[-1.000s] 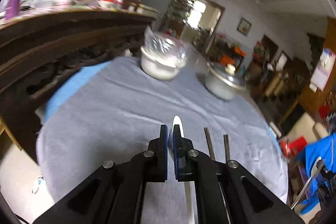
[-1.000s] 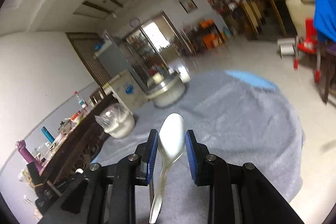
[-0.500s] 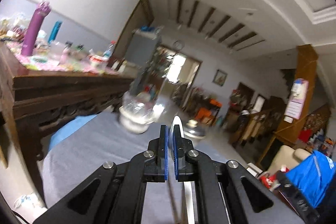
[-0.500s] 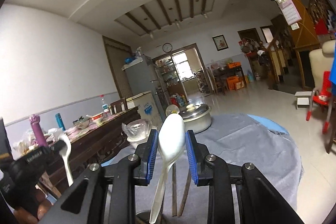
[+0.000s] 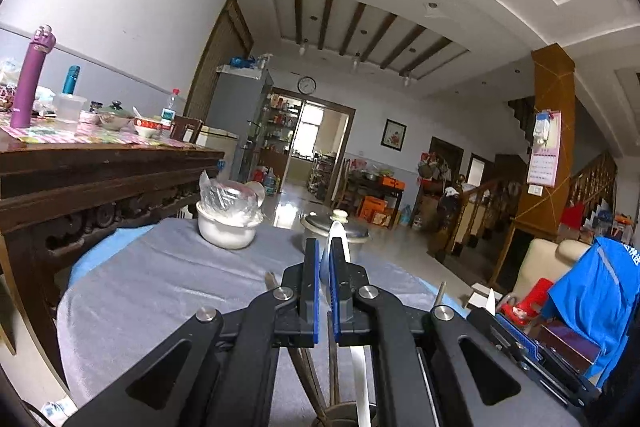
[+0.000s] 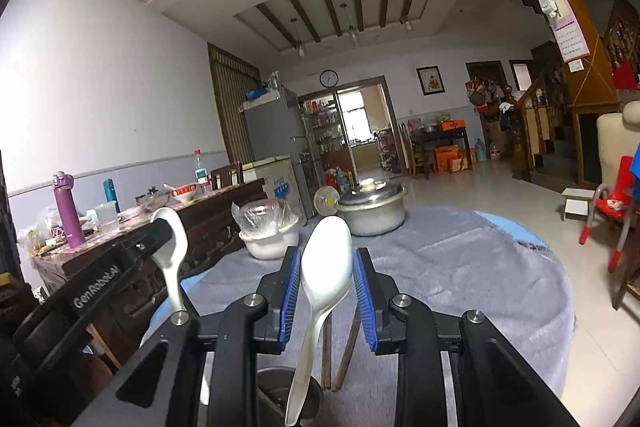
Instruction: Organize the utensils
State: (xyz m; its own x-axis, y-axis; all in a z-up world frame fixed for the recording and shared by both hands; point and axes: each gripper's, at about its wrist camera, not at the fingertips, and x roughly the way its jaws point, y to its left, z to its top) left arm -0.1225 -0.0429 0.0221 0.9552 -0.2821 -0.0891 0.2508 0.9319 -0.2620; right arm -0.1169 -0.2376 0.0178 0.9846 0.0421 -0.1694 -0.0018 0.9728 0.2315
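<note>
My left gripper (image 5: 326,247) is shut on a white spoon (image 5: 337,233) seen edge-on, its handle hanging down toward a metal cup (image 5: 344,417). In the right wrist view my right gripper (image 6: 327,255) is shut on the bowl of a second white spoon (image 6: 326,267). That spoon's handle reaches down over the metal cup (image 6: 276,387). The left gripper (image 6: 164,225) and its spoon (image 6: 174,259) show close by on the left. Two brown chopsticks (image 6: 329,347) lie on the cloth behind the cup. The right gripper (image 5: 492,315) edges in at the lower right of the left wrist view.
A round table with a grey cloth (image 6: 460,267) carries a white bowl under plastic wrap (image 6: 272,239) and a lidded metal pot (image 6: 372,211) at its far side. A dark wooden sideboard (image 5: 80,171) with bottles stands left. A red chair (image 6: 616,203) stands on the right.
Both views have swung up from the tabletop to level with the room. The two grippers have drawn side by side, each still holding its spoon over the cup.
</note>
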